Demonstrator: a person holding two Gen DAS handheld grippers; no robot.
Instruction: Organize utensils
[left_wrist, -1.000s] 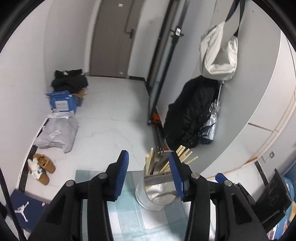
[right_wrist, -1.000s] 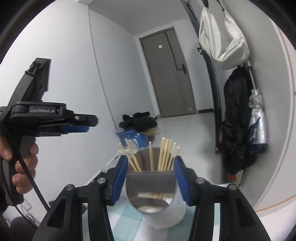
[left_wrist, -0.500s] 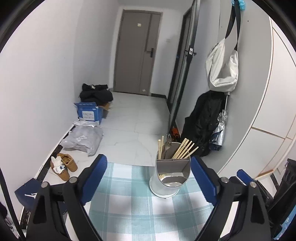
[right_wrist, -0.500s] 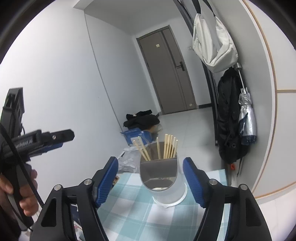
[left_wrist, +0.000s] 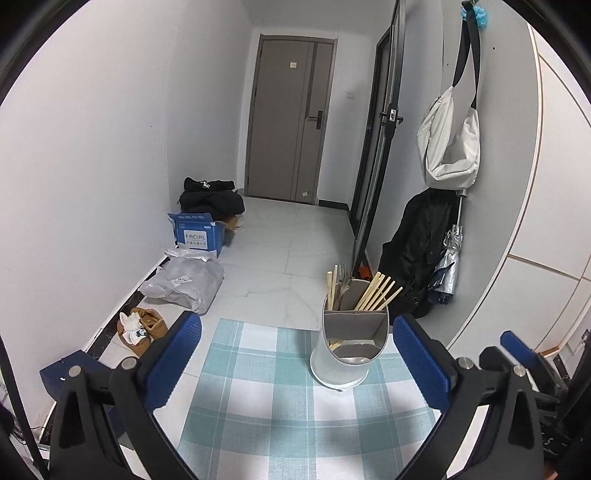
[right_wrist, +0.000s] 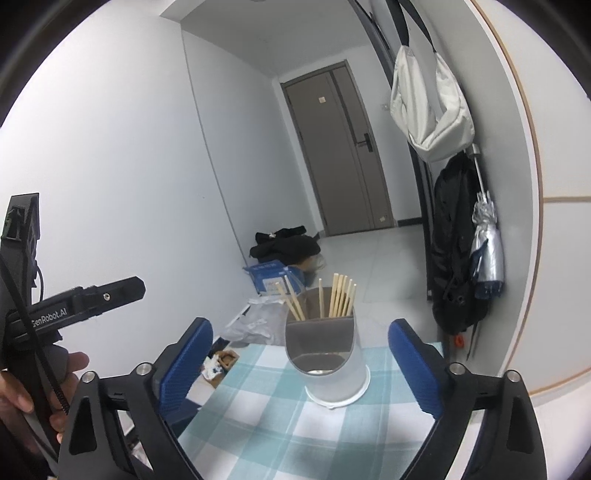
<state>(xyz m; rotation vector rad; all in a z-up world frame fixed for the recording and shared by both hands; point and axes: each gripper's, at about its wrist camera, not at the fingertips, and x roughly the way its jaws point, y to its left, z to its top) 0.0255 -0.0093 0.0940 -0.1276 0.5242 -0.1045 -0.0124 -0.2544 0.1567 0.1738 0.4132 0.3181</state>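
I see a white holder full of chopsticks, on a checked cloth, gray door behind, my left gripper and right gripper just opened wide, holding nothing.

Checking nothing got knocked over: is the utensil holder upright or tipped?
Upright. The utensil holder stands flat on its base on the checked tablecloth, chopsticks pointing upward; no gripper touches it.

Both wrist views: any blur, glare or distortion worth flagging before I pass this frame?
Left wrist view: strong fisheye bending with a dark vignette; the utensil holder and checked cloth are sharp, and a soft shadow band crosses the cloth. Right wrist view: same curvature, walls bowed; the chopsticks are crisp, the holder's inner wall shows a mild sheen, and no motion blur is evident.
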